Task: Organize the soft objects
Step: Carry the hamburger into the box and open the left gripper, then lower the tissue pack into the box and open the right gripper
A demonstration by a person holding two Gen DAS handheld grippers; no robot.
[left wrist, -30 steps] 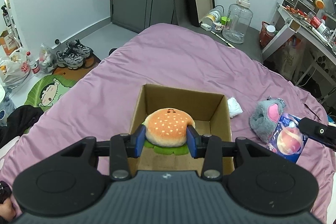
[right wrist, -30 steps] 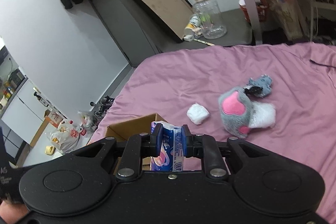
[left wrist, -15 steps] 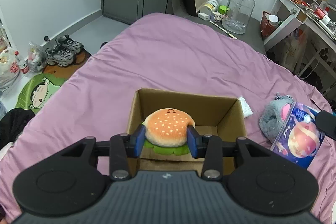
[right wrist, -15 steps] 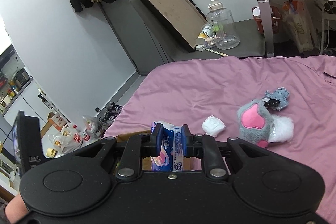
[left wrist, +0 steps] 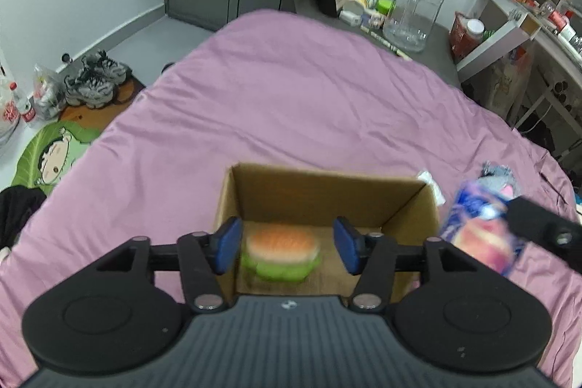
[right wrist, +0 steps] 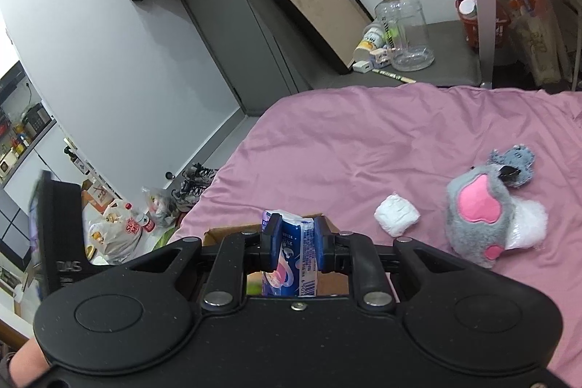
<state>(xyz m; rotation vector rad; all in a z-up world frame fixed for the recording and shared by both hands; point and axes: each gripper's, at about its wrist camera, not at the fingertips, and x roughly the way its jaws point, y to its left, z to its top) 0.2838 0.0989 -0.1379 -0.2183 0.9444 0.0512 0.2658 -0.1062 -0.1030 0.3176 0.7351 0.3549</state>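
A plush hamburger, blurred, sits low inside the open cardboard box on the purple bed. My left gripper hangs over the box with its jaws opening; the blue pads stand clear of the burger on both sides. My right gripper is shut on a blue and pink tissue pack, held just above the box's edge. In the left wrist view that tissue pack shows blurred at the box's right side.
A grey and pink plush toy and a white wad lie on the purple bedsheet right of the box. Shoes, bags and a cartoon mat line the floor at left; a clear jug and a desk stand beyond the bed.
The left jaws have spread apart and let go of the burger, which has dropped into the box. The right gripper with the tissue pack has moved closer to the box.
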